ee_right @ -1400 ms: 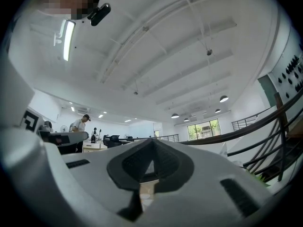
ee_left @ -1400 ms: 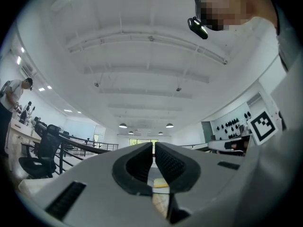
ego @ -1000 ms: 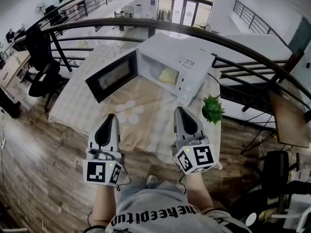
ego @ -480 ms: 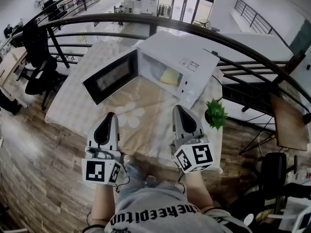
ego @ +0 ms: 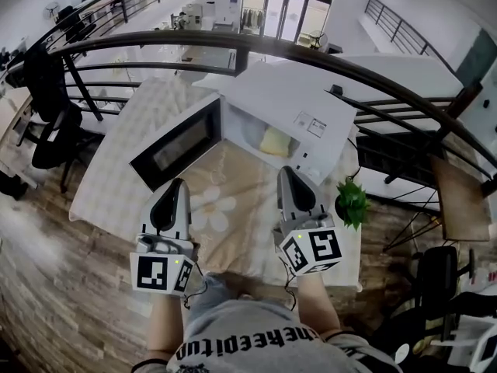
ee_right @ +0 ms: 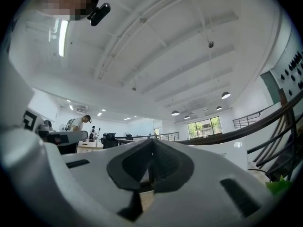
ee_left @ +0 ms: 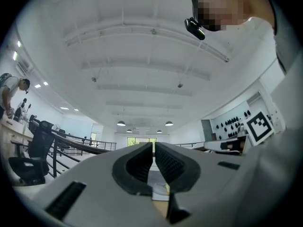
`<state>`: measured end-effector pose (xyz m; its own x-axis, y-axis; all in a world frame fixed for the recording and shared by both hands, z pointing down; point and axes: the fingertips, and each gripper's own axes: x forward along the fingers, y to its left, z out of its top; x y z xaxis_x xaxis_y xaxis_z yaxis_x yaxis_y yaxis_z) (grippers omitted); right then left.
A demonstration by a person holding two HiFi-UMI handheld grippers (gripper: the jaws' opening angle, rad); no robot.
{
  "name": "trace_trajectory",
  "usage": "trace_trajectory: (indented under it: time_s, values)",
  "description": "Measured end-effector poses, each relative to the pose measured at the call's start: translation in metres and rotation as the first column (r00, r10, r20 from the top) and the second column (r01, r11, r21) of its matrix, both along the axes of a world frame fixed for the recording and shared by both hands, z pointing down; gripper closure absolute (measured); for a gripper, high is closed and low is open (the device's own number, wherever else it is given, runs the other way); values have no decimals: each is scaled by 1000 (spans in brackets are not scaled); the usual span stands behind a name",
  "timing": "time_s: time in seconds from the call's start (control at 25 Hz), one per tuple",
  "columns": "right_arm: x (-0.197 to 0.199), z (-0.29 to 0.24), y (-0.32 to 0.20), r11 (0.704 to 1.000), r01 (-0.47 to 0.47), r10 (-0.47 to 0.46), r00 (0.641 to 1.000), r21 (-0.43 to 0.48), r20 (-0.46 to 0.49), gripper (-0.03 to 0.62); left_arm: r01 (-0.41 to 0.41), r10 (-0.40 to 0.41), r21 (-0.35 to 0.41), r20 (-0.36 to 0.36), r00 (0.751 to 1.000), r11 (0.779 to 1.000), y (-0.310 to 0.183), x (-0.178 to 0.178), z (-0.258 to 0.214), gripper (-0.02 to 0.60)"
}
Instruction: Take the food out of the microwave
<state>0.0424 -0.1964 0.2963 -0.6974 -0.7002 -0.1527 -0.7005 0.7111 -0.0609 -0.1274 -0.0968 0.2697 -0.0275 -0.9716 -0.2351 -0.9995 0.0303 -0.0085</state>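
I have one microwave (ego: 303,99) on the table, its door (ego: 177,142) swung open to the left. One pale yellow food item (ego: 273,141) sits inside the cavity. It lies almost straight ahead of my right gripper (ego: 290,176), which is clearly the nearer of my two. The left gripper (ego: 177,186) faces the open door instead. The right jaws are clenched empty, and the left jaws are drawn to a thin slit with nothing between them. One potted plant (ego: 352,202) stands just right of the microwave.
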Motion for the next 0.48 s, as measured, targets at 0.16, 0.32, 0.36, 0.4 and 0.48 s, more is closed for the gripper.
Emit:
trace_trajectory:
  time_s: [0.16,0.32,0.36,0.4,0.48]
  values:
    - [-21,0,-25,1000,-22,22,1000,-6,4,589,-16,16,0,-1,1000,1000,-26,-24,-1,566]
    - [-38,4,-45,999,-45,45,999,-13,0,589,-34,34,-7,-2,999,999,-49,-45,1,566]
    - [-42,4,-49,999,-51,51,999,-14,-1,589,-41,41,-8,-3,999,999,-55,-50,1,566]
    - [-46,4,-53,998,-58,58,998,-15,-4,589,-48,48,-9,-4,999,999,-60,-54,1,566]
    - [-52,5,-61,997,-71,71,997,-18,-10,589,-65,65,-12,-6,998,998,-70,-60,2,566]
